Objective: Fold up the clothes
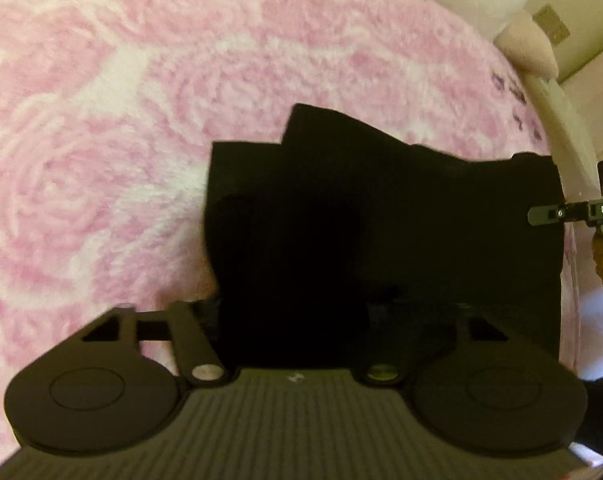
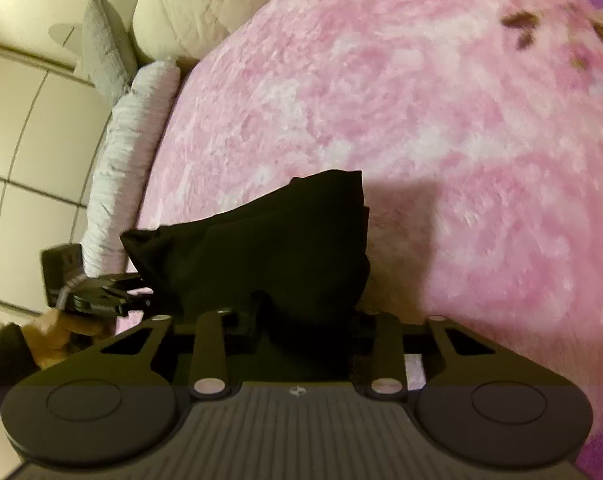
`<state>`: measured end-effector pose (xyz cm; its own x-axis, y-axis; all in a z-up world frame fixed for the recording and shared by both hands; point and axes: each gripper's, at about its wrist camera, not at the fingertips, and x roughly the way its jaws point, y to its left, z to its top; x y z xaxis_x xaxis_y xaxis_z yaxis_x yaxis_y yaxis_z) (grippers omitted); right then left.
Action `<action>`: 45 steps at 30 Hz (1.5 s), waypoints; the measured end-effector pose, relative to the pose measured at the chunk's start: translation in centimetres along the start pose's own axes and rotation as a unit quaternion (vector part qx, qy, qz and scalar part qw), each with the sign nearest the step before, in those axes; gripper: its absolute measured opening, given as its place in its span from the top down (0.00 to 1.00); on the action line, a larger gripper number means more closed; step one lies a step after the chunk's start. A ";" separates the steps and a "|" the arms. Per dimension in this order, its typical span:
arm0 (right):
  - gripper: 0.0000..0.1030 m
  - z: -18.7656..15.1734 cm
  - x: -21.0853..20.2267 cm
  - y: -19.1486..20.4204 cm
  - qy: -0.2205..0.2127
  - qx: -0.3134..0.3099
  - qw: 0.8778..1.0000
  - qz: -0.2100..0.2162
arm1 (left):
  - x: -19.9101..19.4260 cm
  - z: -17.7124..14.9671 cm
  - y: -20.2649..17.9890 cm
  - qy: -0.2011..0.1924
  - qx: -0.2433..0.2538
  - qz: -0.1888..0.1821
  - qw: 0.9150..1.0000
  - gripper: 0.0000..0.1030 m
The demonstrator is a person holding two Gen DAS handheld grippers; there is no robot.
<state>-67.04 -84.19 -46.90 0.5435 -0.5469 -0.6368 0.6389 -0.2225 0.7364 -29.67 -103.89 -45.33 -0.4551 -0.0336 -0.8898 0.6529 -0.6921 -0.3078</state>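
Garment (image 1: 381,232), black, partly folded, lies on the pink fleece blanket (image 1: 101,140) near the bed's edge. Left gripper (image 1: 301,312) sits at its near hem, jaws part-closed with dark cloth between them; black on black, so I cannot tell whether the pads bite. Right gripper (image 2: 305,320) looks clamped on a bunched edge, cloth rising between its fingers. Judged soft, light and limp: it should sag and slide on fleece, so best taken by corners or hem. Layers, seams and type of garment are unreadable; fingertips lost in dark.
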 end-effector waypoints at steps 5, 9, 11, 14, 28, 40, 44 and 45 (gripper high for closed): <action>0.83 0.7 -1.5 2.2 0.013 -0.033 0.999 -0.005 | -3.2 -1.0 -2.4 -0.042 -0.007 0.024 0.999 0.76; 0.84 1.8 -3.7 4.6 0.011 -0.078 0.997 -0.019 | -4.6 -1.3 -4.8 -0.070 -0.027 0.023 0.997 0.78; 0.84 3.0 -5.1 5.4 0.005 -0.101 0.994 -0.032 | -4.5 -0.8 -6.2 -0.084 -0.035 0.019 0.996 0.79; 0.84 5.7 -7.0 6.1 0.002 -0.141 0.989 -0.055 | -3.5 1.1 -7.9 -0.102 -0.046 0.015 0.994 0.79; 0.84 29.4 -6.2 1.6 0.017 -0.259 0.963 -0.074 | 4.3 17.9 -9.0 -0.148 -0.102 0.043 0.983 0.83; 0.58 32.0 -5.9 -6.2 -0.012 -0.168 0.980 -0.102 | 4.1 16.1 -7.0 -0.131 -0.155 0.052 0.978 0.60; 0.58 29.9 -9.1 -4.8 -0.088 -0.196 0.967 -0.135 | 1.0 16.9 -8.7 -0.180 -0.119 0.075 0.974 0.68; 0.58 29.5 -9.3 -4.1 -0.097 -0.212 0.964 -0.131 | 0.5 17.5 -9.2 -0.200 -0.107 0.067 0.972 0.68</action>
<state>-90.76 -101.95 -37.26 0.2479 -0.6662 -0.7034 0.9275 -0.0464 0.3709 -46.47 -110.16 -37.03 -0.5284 -0.4194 -0.7382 0.8141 -0.4972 -0.3001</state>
